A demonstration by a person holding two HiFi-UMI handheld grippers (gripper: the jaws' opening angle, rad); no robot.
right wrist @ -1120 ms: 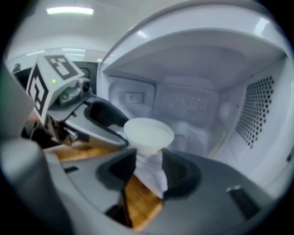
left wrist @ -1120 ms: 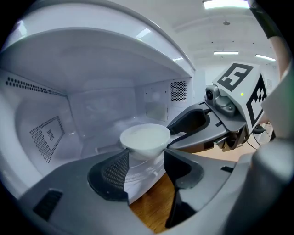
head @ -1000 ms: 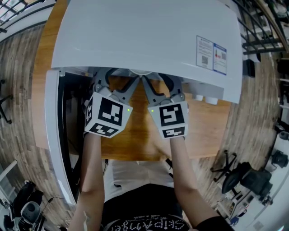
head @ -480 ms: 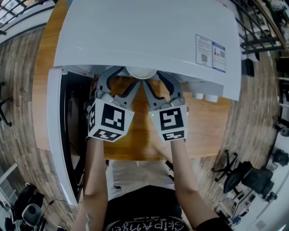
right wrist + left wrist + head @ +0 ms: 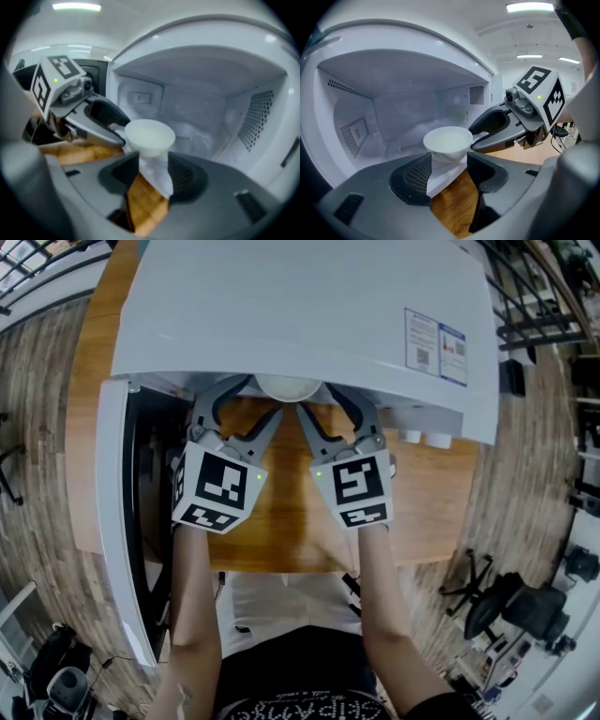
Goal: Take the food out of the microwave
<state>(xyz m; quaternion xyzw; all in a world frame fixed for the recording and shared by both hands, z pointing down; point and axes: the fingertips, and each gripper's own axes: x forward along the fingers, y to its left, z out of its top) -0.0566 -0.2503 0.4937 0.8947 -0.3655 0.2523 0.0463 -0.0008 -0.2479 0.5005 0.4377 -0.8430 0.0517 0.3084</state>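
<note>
Head view: white bowl sits in the microwave mouth, just inside the front sill and half hidden under the top panel's lip. Door hangs open at the microwave's left.

Left claw and right claw are both spread wide, angled into the opening from either side. Each has the bowl's base just ahead between its tips. Pads don't look seated on it, so I read neither as gripping.

My call: the bowl is round and tapered, so I'd level both claws, go in low under the rim and close evenly. Then draw it straight out over the sill onto the bench in front of the microwave. Any tilt risks a spill. Contents not clear to me.
</note>
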